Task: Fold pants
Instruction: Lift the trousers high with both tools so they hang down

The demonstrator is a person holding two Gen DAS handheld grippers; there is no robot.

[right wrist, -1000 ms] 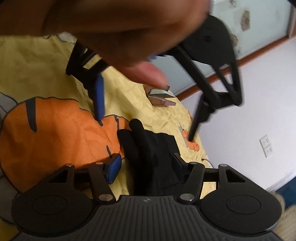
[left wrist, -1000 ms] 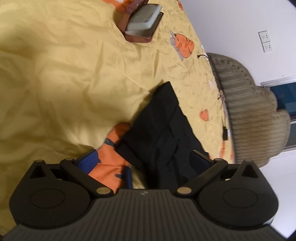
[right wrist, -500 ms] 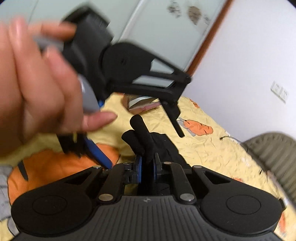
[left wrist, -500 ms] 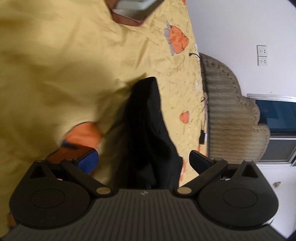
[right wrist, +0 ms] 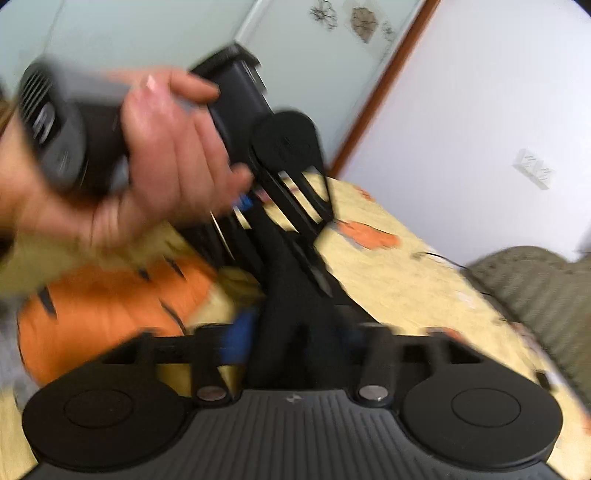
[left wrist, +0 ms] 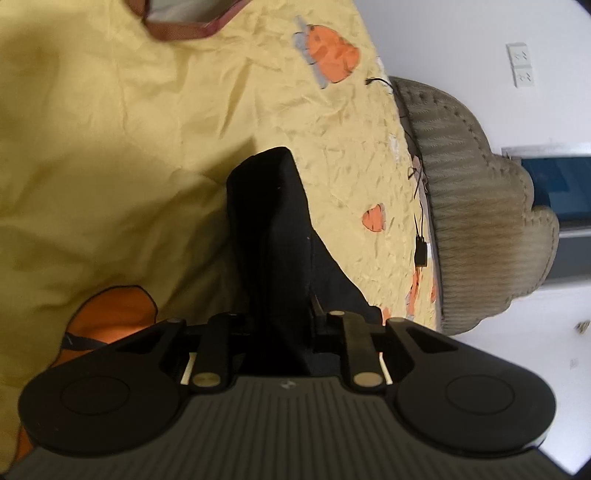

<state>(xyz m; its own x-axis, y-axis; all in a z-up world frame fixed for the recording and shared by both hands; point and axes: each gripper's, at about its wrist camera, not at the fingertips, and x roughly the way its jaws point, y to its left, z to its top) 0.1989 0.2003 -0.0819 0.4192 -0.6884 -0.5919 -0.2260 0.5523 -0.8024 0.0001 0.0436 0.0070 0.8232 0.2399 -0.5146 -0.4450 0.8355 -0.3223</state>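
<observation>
The black pants (left wrist: 273,229) lie bunched in a raised ridge on the yellow bed sheet (left wrist: 110,147). My left gripper (left wrist: 284,317) has its jaws closing, drawn in tight on the near end of the pants, and the cloth hides the pads. In the blurred right wrist view a hand (right wrist: 166,166) holds that left gripper (right wrist: 317,273) above the pants (right wrist: 291,295). My right gripper (right wrist: 295,336) has its jaws opening. Its blue pad (right wrist: 238,339) stands clear of the cloth that runs between the jaws.
The sheet carries orange cartoon prints (left wrist: 332,55). A maroon-rimmed box (left wrist: 184,26) sits at the far end of the bed. A ribbed beige headboard (left wrist: 480,221) borders the right side, with a black cable and plug (left wrist: 421,251) beside it. A wall socket (left wrist: 521,64) is beyond.
The left jaws went from wide open to closed on the pants. The right jaws shut on the cloth half a second ago and have now spread apart. Both hands have shifted.
</observation>
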